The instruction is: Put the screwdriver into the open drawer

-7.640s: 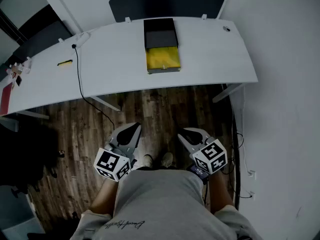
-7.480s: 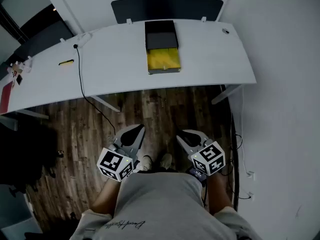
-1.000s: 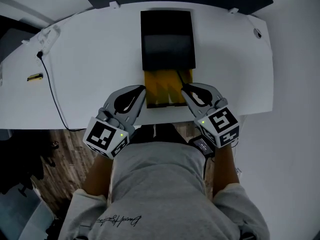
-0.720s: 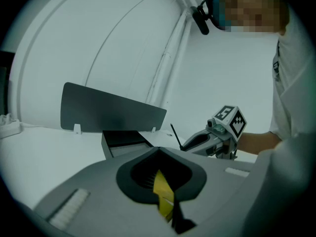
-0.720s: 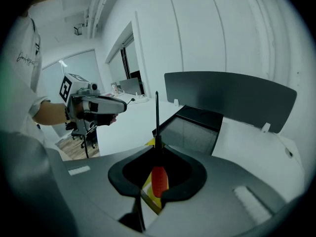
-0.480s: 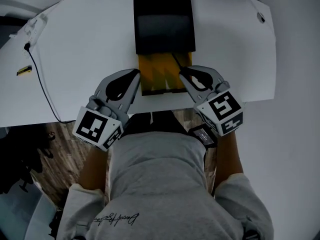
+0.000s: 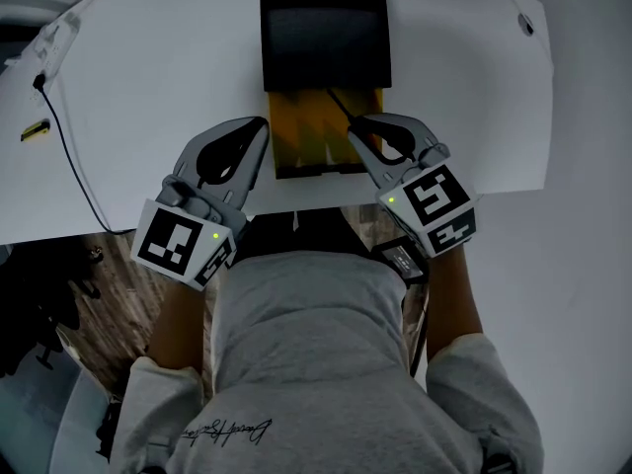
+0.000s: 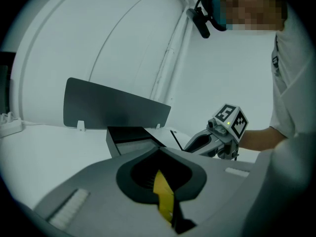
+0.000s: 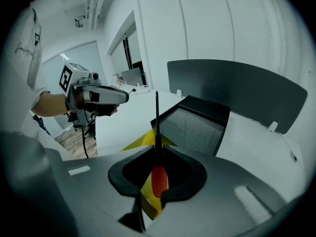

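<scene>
Since the earliest frames, where the person stands back with both claws over the wood floor [image 7: 104, 255], both claws have come forward over the counter [image 7: 148, 87]. In the last second they have edged further over the open drawer [image 7: 296, 136].

The screwdriver [image 9: 158, 179] has a short red handle and a thin, straight black shaft. The right claw [image 7: 354, 126] is clenched on it: the handle sits in the hollow behind the tips, and the shaft juts out past them. In the head view the shaft [image 7: 339, 104] slants over the right rear part of the yellow drawer, up towards the front edge of the black cabinet [image 7: 324, 28]. Whether it touches the drawer cannot be told. The left claw [image 7: 259, 126] is clenched with nothing in it, just beside the drawer's left edge.

Each claw's cube carries black-and-white square markers and a small green light. A line of cursive script [image 7: 232, 431] runs across the grey shirt, too small to read.

The counter is white and curved. A black cable [image 7: 64, 156] trails over its left part, and a small yellow-and-black item [image 7: 35, 128] lies near the far left. A dark grey screen [image 9: 237, 88] stands along the counter's back edge before plain white walls.
</scene>
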The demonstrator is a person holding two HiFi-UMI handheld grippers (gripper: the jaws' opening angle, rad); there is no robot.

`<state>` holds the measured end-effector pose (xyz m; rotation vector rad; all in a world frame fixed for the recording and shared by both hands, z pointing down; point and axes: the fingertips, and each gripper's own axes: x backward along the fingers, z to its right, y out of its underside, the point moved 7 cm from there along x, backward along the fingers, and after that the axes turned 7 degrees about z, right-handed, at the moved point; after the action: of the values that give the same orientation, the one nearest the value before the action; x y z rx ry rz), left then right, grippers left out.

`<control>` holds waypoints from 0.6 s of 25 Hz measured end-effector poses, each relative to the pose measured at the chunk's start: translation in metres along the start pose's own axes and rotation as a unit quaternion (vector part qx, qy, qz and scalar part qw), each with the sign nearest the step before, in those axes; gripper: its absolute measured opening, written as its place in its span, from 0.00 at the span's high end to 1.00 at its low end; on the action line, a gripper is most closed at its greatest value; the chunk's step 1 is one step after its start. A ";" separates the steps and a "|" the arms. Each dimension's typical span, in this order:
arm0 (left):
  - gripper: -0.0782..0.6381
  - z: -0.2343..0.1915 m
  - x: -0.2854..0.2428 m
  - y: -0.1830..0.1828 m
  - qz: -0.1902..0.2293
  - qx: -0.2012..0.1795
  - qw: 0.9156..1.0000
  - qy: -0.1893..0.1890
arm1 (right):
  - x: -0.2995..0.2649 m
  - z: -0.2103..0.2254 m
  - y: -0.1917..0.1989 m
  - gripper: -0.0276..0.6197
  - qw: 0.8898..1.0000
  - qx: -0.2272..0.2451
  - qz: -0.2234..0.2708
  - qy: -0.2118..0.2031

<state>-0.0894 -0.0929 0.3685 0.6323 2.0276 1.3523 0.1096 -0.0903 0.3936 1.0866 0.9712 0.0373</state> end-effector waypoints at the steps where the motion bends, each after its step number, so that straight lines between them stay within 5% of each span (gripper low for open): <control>1: 0.89 0.000 -0.001 0.000 0.000 0.000 1.000 0.000 | -0.002 0.001 0.001 0.84 1.000 -0.002 -0.001 -0.001; 15: 0.89 -0.015 -0.004 0.011 -0.003 0.014 1.000 -0.021 | -0.024 0.009 0.019 0.84 0.999 0.014 -0.046 -0.009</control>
<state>-0.0969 -0.1015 0.3842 0.6603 2.0172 1.2990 0.1090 -0.0987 0.4246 1.0646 1.0065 -0.0613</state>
